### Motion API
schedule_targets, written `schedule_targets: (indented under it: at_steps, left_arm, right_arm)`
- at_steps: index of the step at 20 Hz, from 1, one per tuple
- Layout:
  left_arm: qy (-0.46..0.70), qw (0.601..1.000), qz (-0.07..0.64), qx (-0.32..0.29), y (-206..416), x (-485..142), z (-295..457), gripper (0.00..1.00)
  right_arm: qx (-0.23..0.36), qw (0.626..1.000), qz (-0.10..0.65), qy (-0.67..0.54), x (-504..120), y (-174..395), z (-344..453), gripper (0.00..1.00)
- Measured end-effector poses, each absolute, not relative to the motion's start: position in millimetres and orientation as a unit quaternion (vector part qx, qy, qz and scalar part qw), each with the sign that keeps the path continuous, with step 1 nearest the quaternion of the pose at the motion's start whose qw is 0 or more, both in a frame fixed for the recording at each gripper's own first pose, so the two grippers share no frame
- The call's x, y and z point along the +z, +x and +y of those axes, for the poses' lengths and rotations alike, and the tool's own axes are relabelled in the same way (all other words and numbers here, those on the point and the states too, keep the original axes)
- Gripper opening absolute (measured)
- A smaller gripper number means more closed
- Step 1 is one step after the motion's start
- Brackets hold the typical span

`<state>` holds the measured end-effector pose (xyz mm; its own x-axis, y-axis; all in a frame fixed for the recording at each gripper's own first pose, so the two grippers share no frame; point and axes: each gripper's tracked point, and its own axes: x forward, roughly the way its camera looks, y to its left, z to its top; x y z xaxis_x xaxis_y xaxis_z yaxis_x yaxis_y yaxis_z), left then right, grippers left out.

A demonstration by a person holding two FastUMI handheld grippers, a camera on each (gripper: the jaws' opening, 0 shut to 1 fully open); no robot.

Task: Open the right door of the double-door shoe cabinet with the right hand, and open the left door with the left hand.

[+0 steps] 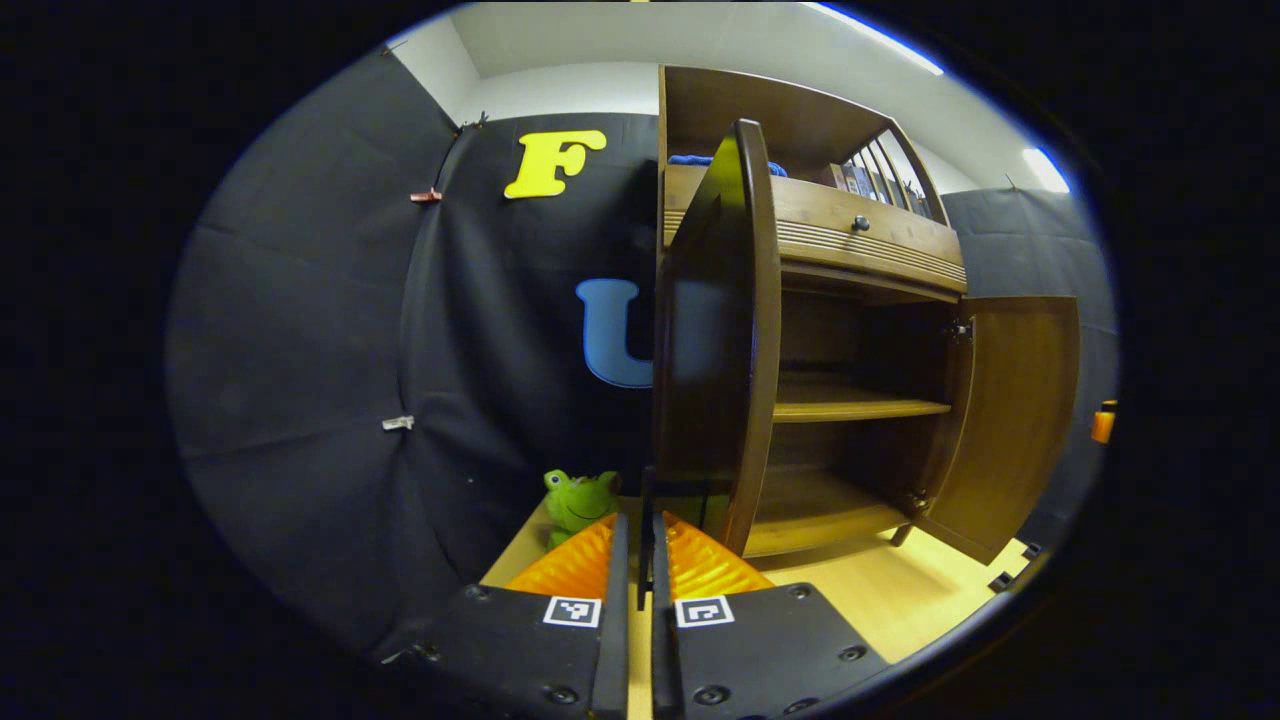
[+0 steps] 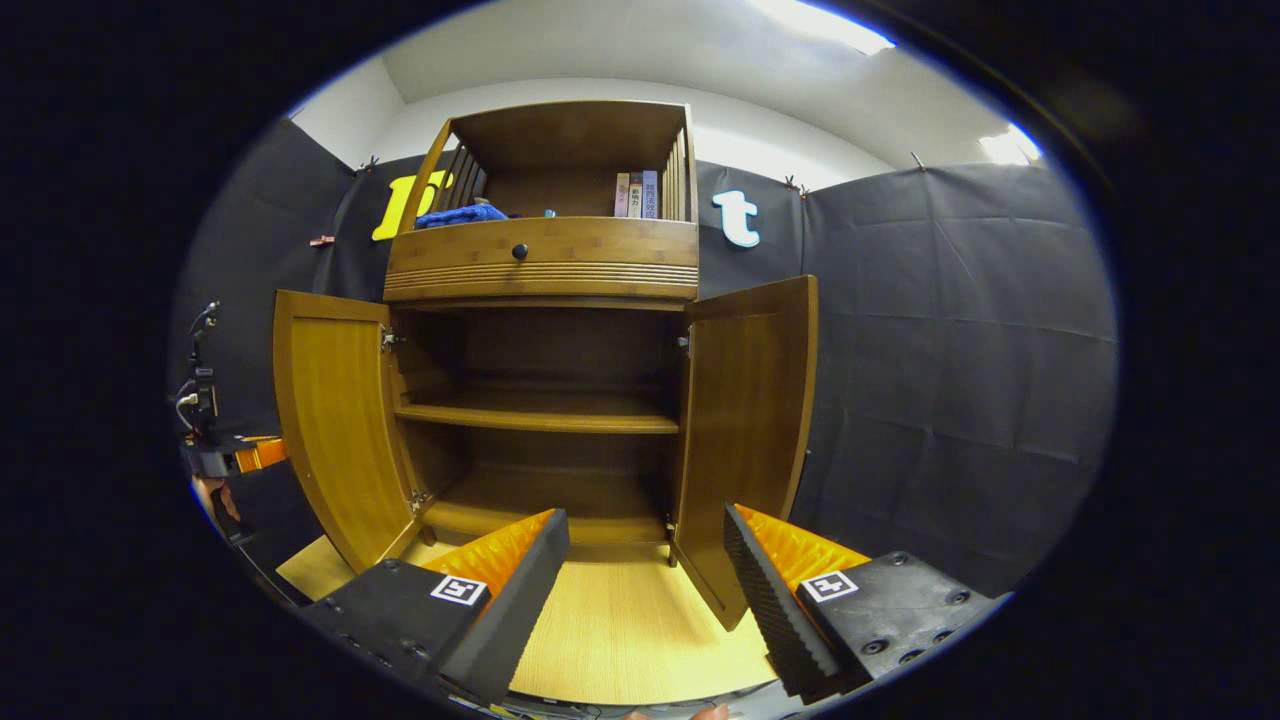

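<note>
Both doors — left door and right door — are seen swung open; left gripper fingers are pressed together, right gripper fingers spread apart — little seems left.

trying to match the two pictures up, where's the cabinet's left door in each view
Left gripper view: the left door stands edge-on at centre, swung out toward the camera, just beyond the left tongs.
Right gripper view: the left door hangs wide open at left of centre.
Shared landmark: the drawer knob above the open compartment.
</note>
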<state>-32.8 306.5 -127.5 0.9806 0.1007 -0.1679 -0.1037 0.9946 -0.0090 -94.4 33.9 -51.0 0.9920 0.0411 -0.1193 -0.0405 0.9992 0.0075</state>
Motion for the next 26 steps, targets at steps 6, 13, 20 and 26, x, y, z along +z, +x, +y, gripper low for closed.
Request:
schedule_targets:
  at_steps: [6,13,20,26]
  left_arm:
    - [0.006,0.993,0.060,0.097,-69.6,-101.8,296.8,0.96]
    - [0.026,0.994,0.035,0.101,-83.8,-74.8,229.6,0.95]
    - [0.011,0.997,0.043,0.062,-81.2,-66.2,146.1,0.95]
    - [0.005,0.998,0.037,0.044,-74.3,-54.6,99.5,0.95]
  right_arm:
    - [0.054,0.997,0.058,0.012,-52.6,-84.1,32.9,1.00]
    - [0.097,0.993,0.056,0.026,-48.0,-68.6,10.6,0.98]
    - [0.112,0.991,0.056,0.047,-45.0,-64.5,-20.3,0.95]
    - [0.117,0.991,0.047,0.046,-41.7,-61.7,-39.3,0.95]
